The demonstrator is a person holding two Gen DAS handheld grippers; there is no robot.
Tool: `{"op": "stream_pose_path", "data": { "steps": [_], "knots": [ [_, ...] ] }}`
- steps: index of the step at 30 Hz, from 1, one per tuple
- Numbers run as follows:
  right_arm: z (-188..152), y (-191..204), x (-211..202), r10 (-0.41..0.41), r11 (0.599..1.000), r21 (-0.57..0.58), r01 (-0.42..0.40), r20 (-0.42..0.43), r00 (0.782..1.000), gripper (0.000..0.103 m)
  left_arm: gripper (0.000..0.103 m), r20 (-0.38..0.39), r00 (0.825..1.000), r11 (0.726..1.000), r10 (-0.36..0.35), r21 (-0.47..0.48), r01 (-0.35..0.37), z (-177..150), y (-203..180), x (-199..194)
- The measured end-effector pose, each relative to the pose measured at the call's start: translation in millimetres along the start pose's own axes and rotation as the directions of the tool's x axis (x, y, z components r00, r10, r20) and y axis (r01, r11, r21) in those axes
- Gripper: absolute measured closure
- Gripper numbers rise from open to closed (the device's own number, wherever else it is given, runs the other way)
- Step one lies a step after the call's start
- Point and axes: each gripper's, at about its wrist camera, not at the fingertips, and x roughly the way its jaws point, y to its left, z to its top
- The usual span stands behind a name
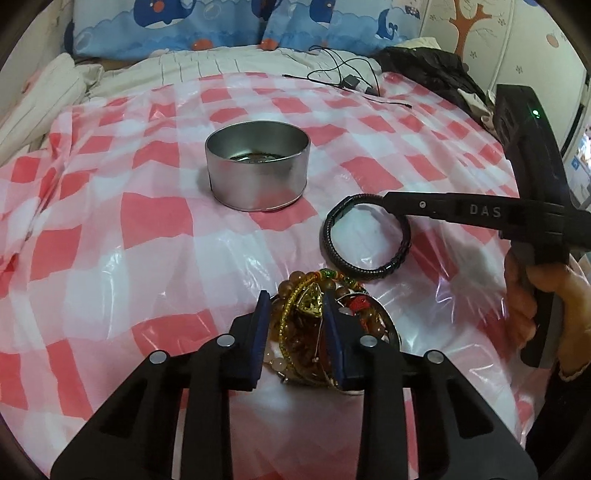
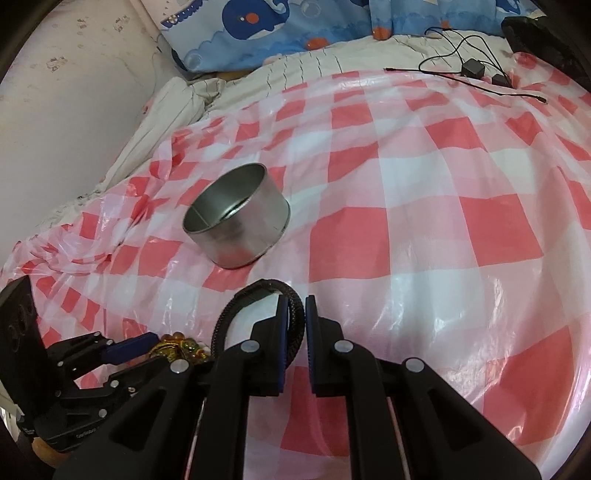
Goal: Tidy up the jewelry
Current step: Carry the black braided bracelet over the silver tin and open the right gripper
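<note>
A heap of bead bracelets (image 1: 301, 325) with a gold pendant and a green-and-gold cord lies on the red-and-white checked plastic sheet (image 1: 147, 229). My left gripper (image 1: 295, 295) is shut on this heap, its blue pads against both sides. To the right lies a black braided bracelet (image 1: 369, 266); my right gripper (image 1: 388, 201) is shut on its far rim. In the right wrist view the black braided bracelet (image 2: 221, 318) runs between the nearly closed pads of the right gripper (image 2: 296, 301). A round silver tin (image 1: 256, 181) (image 2: 240, 229) stands open farther back, with dark jewelry at its bottom.
A hand (image 1: 524, 295) grips the right tool's handle. Black cables with small plugs (image 1: 351, 79) (image 2: 472, 68) lie at the sheet's far edge, next to a black garment (image 1: 424, 66). Whale-print pillows (image 1: 221, 26) and a striped blanket (image 2: 258, 81) lie behind; a wall (image 2: 74, 110) stands at the left.
</note>
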Motion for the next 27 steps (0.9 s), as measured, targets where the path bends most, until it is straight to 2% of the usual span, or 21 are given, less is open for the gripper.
{"op": "stream_pose_path", "data": {
  "steps": [2,3,6,8,9,11,13,14,15,17,18,21,26,27],
  "knots": [
    [-2,0,5,-0.014,1.000,-0.005,0.014,-0.022,1.000,0.084,0.089,0.006,1.000,1.000,0.016,0.003,-0.016,1,0,-2],
    [-3,1,7,-0.017,1.000,-0.009,0.017,-0.029,0.999,0.075,0.099,0.011,1.000,1.000,0.023,0.002,-0.023,0,1,-5],
    [-7,6,14,-0.056,0.997,-0.053,0.053,-0.047,0.997,0.074,0.100,-0.006,1.000,1.000,0.000,0.009,0.000,-1,4,-12],
    [-8,9,14,-0.067,0.995,-0.071,0.064,-0.048,0.997,0.080,0.100,0.000,0.999,0.999,-0.038,0.007,0.038,0,4,-21],
    [-9,8,14,-0.058,0.996,-0.070,0.054,-0.052,0.997,0.092,0.100,0.007,0.998,0.998,-0.070,-0.004,0.070,1,6,-25],
    [-8,6,13,-0.037,0.998,-0.058,0.034,-0.046,0.998,0.093,0.100,0.053,0.986,0.987,-0.159,-0.011,0.160,6,9,-40],
    [-7,6,9,-0.018,0.999,-0.050,0.016,-0.030,0.999,0.094,0.100,0.112,0.961,0.967,-0.252,-0.019,0.256,9,15,-57],
    [-7,5,8,-0.004,0.999,-0.042,0.003,-0.022,1.000,0.093,0.101,0.143,0.942,0.950,-0.304,-0.027,0.311,11,17,-62],
    [-5,4,6,0.011,0.999,-0.030,-0.011,-0.014,1.000,0.093,0.101,0.181,0.911,0.923,-0.370,-0.042,0.383,12,23,-69],
    [-3,1,1,0.035,0.999,-0.009,-0.035,0.007,0.999,0.093,0.101,0.226,0.878,0.894,-0.422,-0.058,0.445,14,28,-77],
    [-2,1,-1,0.045,0.999,-0.003,-0.045,0.016,0.999,0.093,0.100,0.236,0.870,0.887,-0.433,-0.064,0.458,14,30,-78],
    [2,2,-10,0.084,0.996,0.011,-0.084,0.056,0.995,0.093,0.101,0.233,0.879,0.892,-0.417,-0.084,0.445,16,32,-72],
    [6,-1,-21,0.077,0.996,0.030,-0.080,0.103,0.992,0.093,0.101,0.252,0.875,0.887,-0.413,-0.105,0.449,23,37,-71],
    [8,-2,-23,0.073,0.996,0.034,-0.077,0.114,0.991,0.093,0.100,0.257,0.879,0.893,-0.401,-0.103,0.437,27,37,-72]
  ]
}}
